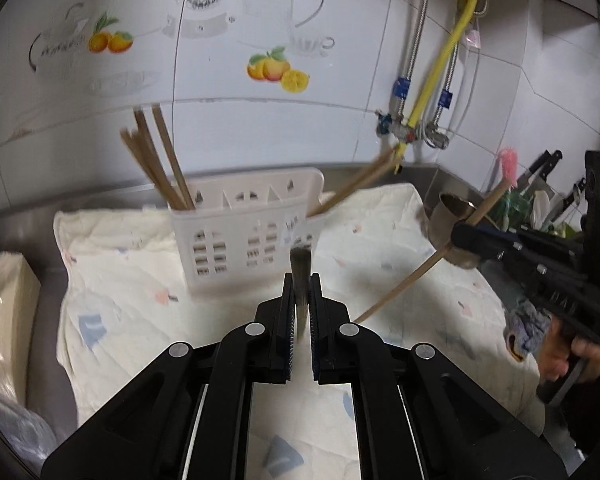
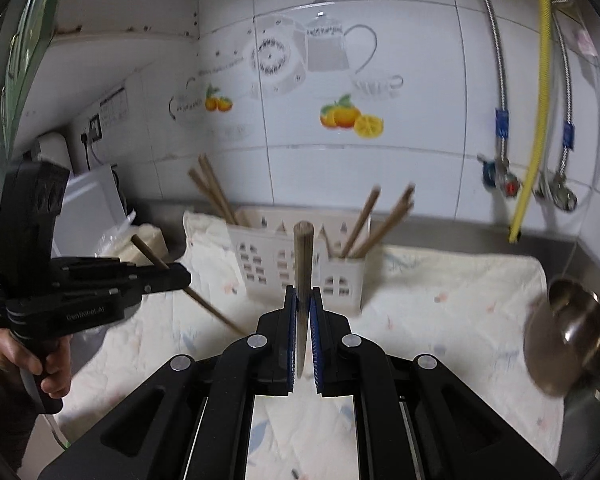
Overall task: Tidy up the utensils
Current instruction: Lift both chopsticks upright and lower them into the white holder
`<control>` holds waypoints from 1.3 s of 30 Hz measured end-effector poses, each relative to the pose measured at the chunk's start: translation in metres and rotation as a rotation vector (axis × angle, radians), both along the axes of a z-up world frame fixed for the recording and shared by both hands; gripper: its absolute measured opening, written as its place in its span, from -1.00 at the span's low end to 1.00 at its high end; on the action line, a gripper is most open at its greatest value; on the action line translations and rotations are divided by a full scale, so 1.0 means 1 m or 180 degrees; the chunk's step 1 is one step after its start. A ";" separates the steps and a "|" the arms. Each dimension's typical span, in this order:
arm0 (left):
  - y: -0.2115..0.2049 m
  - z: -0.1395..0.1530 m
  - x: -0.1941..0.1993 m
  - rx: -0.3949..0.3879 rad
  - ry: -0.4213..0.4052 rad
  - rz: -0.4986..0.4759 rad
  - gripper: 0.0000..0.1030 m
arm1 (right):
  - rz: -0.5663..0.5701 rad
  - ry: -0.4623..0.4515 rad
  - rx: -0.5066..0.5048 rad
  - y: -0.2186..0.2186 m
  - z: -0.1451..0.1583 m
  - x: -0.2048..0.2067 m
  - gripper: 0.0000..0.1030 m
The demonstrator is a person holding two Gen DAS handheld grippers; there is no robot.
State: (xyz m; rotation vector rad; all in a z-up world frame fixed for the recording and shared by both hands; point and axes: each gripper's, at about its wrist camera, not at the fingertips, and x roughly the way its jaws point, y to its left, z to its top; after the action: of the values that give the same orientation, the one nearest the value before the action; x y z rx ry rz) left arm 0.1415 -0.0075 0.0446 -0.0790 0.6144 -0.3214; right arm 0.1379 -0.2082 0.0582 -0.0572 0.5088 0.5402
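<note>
A white plastic utensil holder point(image 1: 244, 232) stands on a pale cloth point(image 1: 140, 280), also in the right wrist view point(image 2: 284, 264). Several brown chopsticks point(image 1: 160, 160) stand in its left end and others point(image 1: 360, 184) lean out of its right end. My left gripper point(image 1: 300, 300) is shut on one chopstick point(image 1: 300, 276) held upright in front of the holder. My right gripper point(image 2: 303, 312) is shut on another chopstick point(image 2: 303, 256), also upright. The right gripper shows in the left wrist view point(image 1: 472, 236), the left one in the right wrist view point(image 2: 172, 276).
A steel cup point(image 2: 568, 340) sits at the cloth's right edge. Hoses and valves point(image 2: 540, 160) hang on the tiled wall at right. Knives and a pink brush point(image 1: 532, 176) stand at far right. A wrapped pale block point(image 1: 4, 300) lies left of the cloth.
</note>
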 end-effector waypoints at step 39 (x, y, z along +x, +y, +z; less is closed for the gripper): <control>0.038 0.097 0.133 0.0057 -0.0334 0.0493 -0.89 | 0.0125 -0.0065 -0.0113 0.025 0.064 0.126 -0.87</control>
State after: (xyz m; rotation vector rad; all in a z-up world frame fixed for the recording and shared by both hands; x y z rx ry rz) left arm 0.2742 0.0305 0.1416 -0.0913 0.5038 -0.1688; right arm 0.2636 -0.1834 0.1224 -0.1065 0.4981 0.5684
